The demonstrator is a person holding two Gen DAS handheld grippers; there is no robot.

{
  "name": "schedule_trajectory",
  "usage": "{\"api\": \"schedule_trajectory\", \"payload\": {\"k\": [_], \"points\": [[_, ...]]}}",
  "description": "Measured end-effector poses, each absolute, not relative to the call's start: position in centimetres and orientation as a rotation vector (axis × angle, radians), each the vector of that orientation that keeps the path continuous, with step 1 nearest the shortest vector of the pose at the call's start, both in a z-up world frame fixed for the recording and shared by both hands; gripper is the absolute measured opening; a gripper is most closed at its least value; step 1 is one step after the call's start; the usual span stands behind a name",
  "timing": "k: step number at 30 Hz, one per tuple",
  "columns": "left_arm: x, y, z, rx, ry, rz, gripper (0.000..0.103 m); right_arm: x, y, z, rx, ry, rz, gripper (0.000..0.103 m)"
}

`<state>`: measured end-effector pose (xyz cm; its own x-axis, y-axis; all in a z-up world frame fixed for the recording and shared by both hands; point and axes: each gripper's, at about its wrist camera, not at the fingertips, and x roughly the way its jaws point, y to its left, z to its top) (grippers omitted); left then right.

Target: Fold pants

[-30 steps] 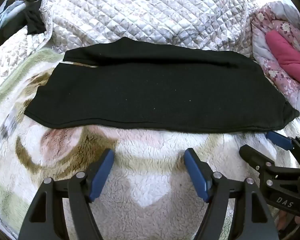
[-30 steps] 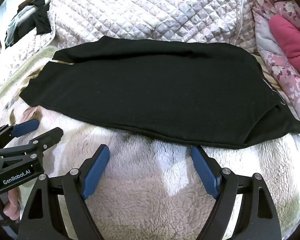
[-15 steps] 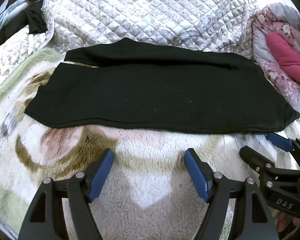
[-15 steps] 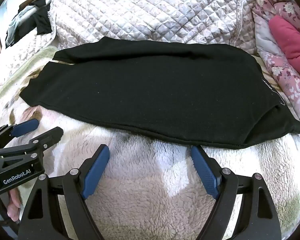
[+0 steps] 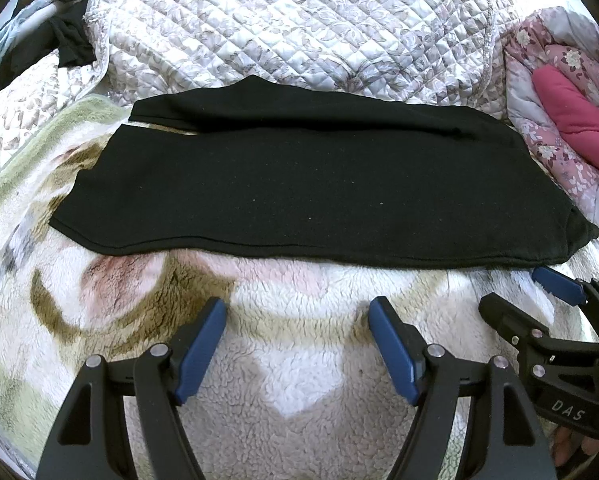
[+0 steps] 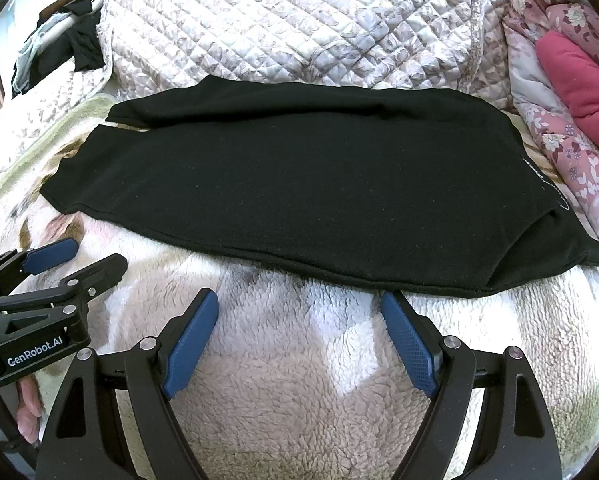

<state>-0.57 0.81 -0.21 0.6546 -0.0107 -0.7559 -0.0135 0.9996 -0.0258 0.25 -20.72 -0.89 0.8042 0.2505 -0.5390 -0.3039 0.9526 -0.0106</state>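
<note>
Nothing has moved: both tools, left point(image 5: 297, 346) and right point(image 6: 299, 338), hover spread apart; black pants point(image 6: 299, 184) (soft, limp) are best pinched at hem corners

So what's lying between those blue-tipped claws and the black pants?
Only bare fleece blanket: both wrist views show it between the open left gripper, the open right gripper and the pants.
</note>
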Motion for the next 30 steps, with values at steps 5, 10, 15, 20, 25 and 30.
{"api": "schedule_trajectory", "payload": {"k": [5,10,15,20,25,30], "points": [[-0.47,0.44,-0.15,-0.025,0.854,0.006,0.077,0.26,-20.66,-0.87,-0.099,0.564,0.298,0.083],[-0.53,0.48,-0.16,-0.025,0.854,0.005,0.077,0.28,-20.60,-0.86,-0.099,0.564,0.294,0.083],[-0.49,0.41,-0.17,-0.026,0.854,0.007,0.077,0.28,-20.52,-0.88,-0.101,0.564,0.294,0.083],[-0.49,0.41,-0.16,-0.025,0.853,0.007,0.077,0.16,-20.50,-0.95,-0.105,0.567,0.292,0.083],[-0.56,0.44,-0.20,-0.025,0.853,0.006,0.077,-0.01,-20.48,-1.01,-0.108,0.573,0.291,0.083],[-0.55,0.42,-0.19,-0.026,0.853,0.006,0.077,0.26,-20.29,-0.91,-0.110,0.576,0.288,0.083]]}}
